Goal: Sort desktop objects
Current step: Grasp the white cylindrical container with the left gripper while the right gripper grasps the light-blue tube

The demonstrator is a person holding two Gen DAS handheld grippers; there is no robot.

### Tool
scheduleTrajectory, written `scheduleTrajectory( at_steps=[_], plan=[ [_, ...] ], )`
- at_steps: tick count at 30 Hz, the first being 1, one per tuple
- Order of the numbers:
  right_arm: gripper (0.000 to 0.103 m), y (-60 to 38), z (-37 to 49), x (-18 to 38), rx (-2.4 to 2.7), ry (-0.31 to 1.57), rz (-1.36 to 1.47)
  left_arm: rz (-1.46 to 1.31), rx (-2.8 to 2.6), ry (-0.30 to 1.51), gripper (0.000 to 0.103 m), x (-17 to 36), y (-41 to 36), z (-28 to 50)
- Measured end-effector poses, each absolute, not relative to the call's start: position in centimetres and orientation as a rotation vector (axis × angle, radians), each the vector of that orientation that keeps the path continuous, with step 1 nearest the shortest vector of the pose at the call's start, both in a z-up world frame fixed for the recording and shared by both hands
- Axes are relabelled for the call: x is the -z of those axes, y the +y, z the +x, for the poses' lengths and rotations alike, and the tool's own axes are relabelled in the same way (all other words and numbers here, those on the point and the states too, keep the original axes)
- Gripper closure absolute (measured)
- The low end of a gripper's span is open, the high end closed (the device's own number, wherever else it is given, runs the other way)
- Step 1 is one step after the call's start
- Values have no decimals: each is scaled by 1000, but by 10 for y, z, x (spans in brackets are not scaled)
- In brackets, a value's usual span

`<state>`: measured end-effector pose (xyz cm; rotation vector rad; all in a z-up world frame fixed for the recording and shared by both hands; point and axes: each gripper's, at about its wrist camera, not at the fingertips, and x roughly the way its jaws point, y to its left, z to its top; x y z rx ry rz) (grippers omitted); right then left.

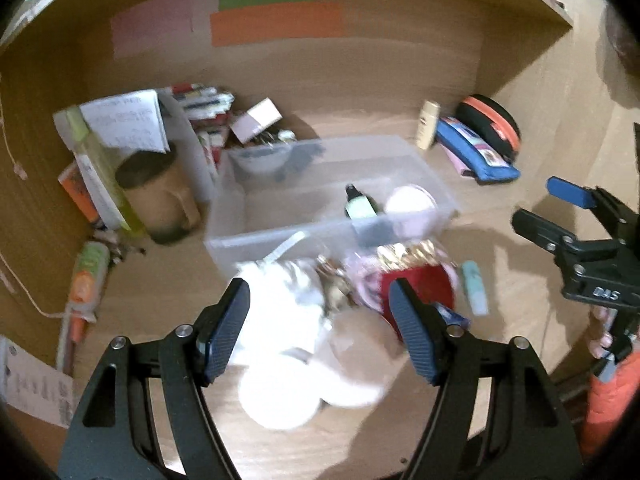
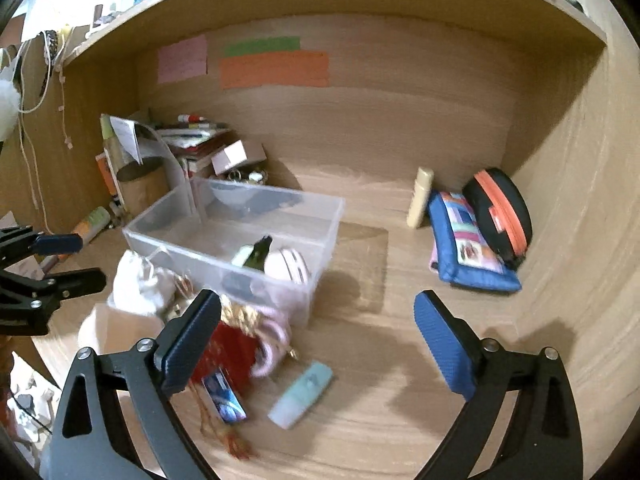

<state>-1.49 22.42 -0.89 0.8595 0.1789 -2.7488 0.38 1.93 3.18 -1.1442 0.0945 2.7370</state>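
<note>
I see a wooden desk (image 2: pixel 360 420) with wooden walls around it. Far out to the left of my jaws stands a brown cup (image 1: pixel 158 196). My left gripper (image 1: pixel 320 332) has its jaws spread wide and holds nothing. A white cloth bag (image 1: pixel 280 300) lies right between them, a little ahead. Past it sits the clear box (image 1: pixel 332 196) with a small green bottle (image 1: pixel 358 204) inside. My right gripper (image 2: pixel 320 348) is spread wide too. A red thing (image 2: pixel 228 352) touches its left jaw, and a pale blue tube (image 2: pixel 302 394) lies between the jaws. A blue pouch (image 2: pixel 468 240) rests well ahead on the right.
</note>
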Motion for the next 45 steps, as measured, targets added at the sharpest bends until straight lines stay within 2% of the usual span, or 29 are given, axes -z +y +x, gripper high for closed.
scheduleTrajectory(
  at_steps=[5, 10, 14, 19, 22, 28, 32, 34, 45],
  plan=[
    [6, 236, -16, 34, 2721, 134, 968, -1128, -2719, 47, 31, -18, 24, 20],
    [7, 242, -16, 61, 2692, 100, 1059, -1118, -2793, 171, 31, -2, 38, 34],
    [8, 239, -15, 76, 2660, 118, 1108, -1148, -2768, 193, 31, 14, 45, 35],
    [27, 234, -19, 90, 2597, 106, 1183, -1165, -2766, 155, 32, 24, 43, 31],
    [42, 226, -25, 97, 2567, 122, 1222, -1165, -2774, 137, 40, 27, 42, 28],
    [59, 221, -36, 107, 2554, 129, 1285, -1168, -2762, 65, 43, 32, 40, 18],
    [66, 225, -36, 109, 2577, 156, 1286, -1143, -2770, 28, 43, 33, 38, 17],
    [79, 226, -35, 109, 2592, 169, 1280, -1132, -2777, 12, 44, 33, 37, 17],
    [80, 236, -33, 94, 2603, 93, 1207, -1096, -2784, -29, 47, 22, 34, 19]
  ],
)
